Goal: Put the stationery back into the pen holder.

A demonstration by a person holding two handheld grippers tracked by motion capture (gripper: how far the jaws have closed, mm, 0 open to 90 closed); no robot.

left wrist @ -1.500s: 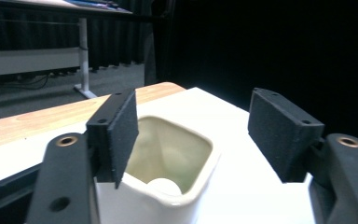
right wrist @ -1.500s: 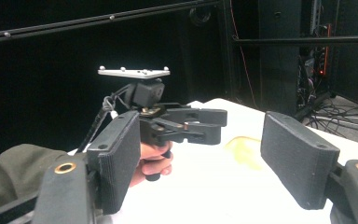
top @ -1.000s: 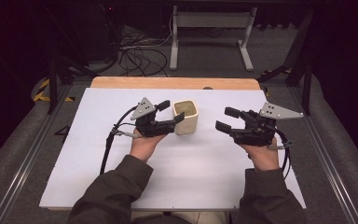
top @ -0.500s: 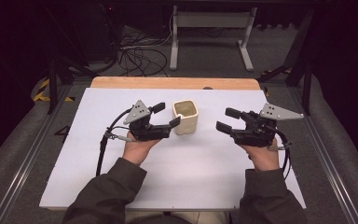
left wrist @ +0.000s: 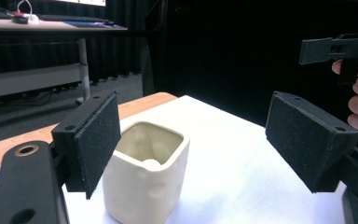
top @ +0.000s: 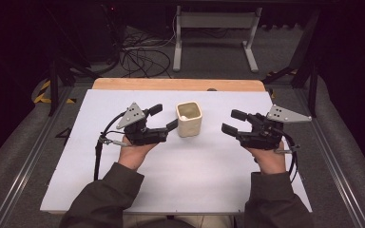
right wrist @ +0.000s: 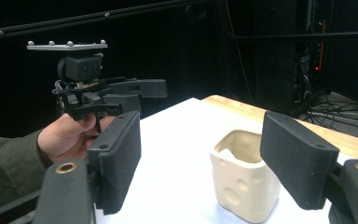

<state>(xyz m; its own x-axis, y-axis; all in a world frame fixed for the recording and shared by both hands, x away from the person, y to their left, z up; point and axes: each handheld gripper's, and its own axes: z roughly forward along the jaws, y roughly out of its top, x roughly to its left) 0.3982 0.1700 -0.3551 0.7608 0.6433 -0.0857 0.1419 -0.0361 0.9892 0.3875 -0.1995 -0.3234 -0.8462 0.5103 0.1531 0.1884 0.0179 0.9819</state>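
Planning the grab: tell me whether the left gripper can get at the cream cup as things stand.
Probably yes. The left gripper is open, its jaws point at the cream cup close by, and nothing lies between them.

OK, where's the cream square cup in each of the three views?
High view: the cream cup stands centre, on the white table.
Left gripper view: lower centre, beside the left pad.
Right gripper view: lower right, between the pads.
Shared landmark: the table's wooden far edge.
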